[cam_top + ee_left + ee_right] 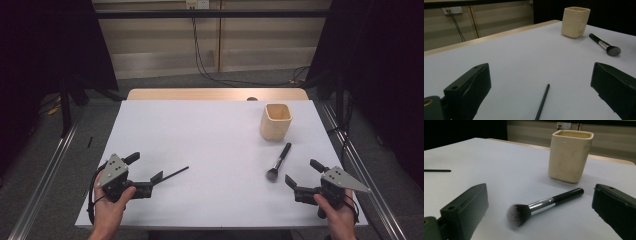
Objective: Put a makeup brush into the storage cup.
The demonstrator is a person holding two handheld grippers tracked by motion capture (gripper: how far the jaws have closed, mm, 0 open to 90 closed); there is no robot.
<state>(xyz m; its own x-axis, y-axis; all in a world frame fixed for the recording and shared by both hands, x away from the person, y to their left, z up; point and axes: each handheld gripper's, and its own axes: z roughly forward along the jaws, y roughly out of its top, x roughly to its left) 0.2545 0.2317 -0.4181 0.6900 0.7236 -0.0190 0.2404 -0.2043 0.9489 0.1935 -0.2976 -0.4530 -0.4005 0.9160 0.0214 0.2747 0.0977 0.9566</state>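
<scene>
My two claws released, thin black stick (543,101) between left gripper (145,167) jaws, makeup brush (541,205) between right gripper (302,173) jaws, near cup (570,155).

In the left gripper view the thin black stick (542,102) runs off the bottom edge, its near end cut away. The cup's (276,121) inside cannot be made out.

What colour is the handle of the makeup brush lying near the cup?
Black, with a silver ferrule; the makeup brush shows best in the right gripper view.
</scene>
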